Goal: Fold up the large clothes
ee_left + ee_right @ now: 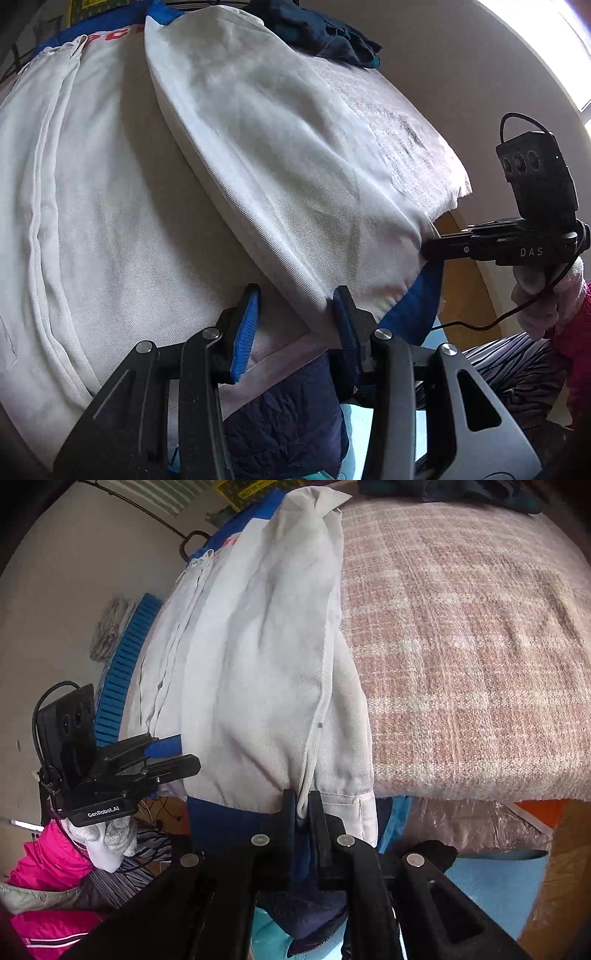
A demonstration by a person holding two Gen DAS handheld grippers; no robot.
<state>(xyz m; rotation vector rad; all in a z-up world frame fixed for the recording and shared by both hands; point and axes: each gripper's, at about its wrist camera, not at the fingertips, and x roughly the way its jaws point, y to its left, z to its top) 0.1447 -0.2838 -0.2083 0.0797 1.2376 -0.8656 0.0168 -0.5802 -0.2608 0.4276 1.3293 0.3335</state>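
Bed (480,646): largest item, covered w/ pink-and-white checked woven blanket (461,672); fills right half of right wrist view, seen at upper right in left wrist view (399,133).

White jacket (155,206): large garment w/ blue trim, lies on the blanket along the bed's near edge, hem side hanging over. Spread mostly flat; one panel folded over on top of the body, its rounded fold edge running diag. across left wrist view. Zip/placket seam visible at far left. Red lettering on blue band at the far end, partly hidden. In right wrist view same jacket (251,657) looks bunched lengthwise, far corner poking up.

Dark navy clothes (325,33): pile at far end of bed, beyond the jacket; apart from it as far as can be told.

Blue ribbed strip (125,664): beside jacket, left of it in right wrist view; can't tell what it is.

Person: pink sleeve (48,878), white gloves on both hands; striped fabric near lap.

Right gripper (302,808): jaws drawn together, clamped on a fold of white jacket near the hem; cloth visibly pinched betw. the pads. Left wrist view confirms: right gripper (430,249) tip is buried in the folded panel's corner.

Left gripper (295,325): jaws apart, blue pads (245,328) either side of the jacket's fold edge near the hem; right-hand finger touching or just beside the fold, no pinch seen. In right wrist view it (181,755) sits at jacket's left edge, jaws parted.
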